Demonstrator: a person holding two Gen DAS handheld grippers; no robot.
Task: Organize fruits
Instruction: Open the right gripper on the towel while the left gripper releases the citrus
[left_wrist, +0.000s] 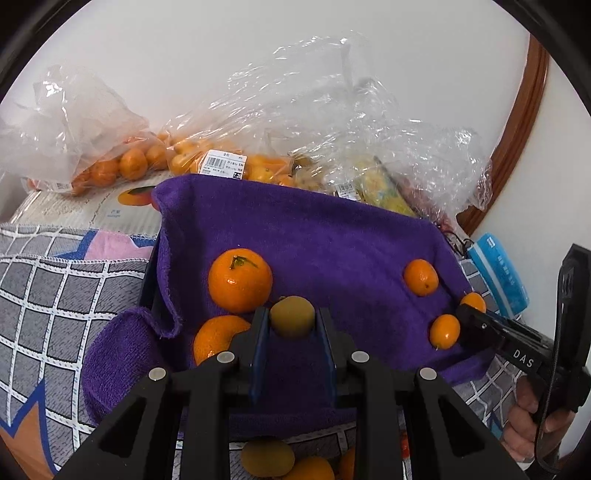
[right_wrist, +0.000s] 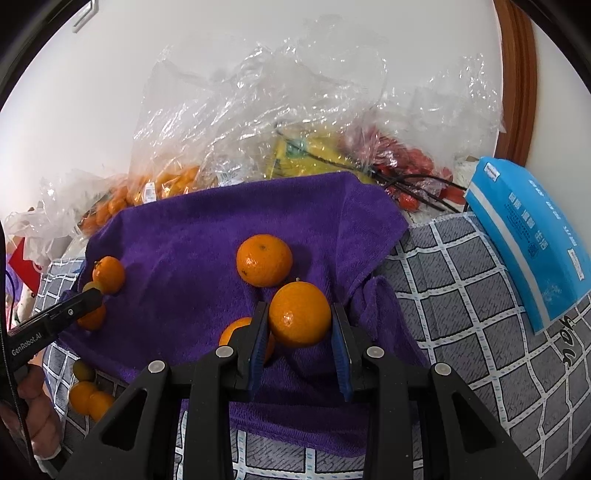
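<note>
Left gripper (left_wrist: 291, 325) clamps a dull yellow-green fruit (left_wrist: 291, 315), right gripper (right_wrist: 300, 326) clamps an orange (right_wrist: 299, 314) — lower both onto the purple towel (left_wrist: 332, 236) near its front edge, release gently.

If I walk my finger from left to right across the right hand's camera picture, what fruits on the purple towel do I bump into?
Small orange by the towel's left edge → half-hidden orange behind the gripper's left finger → loose orange in the middle → orange between the right gripper fingers, all on the purple towel.
</note>
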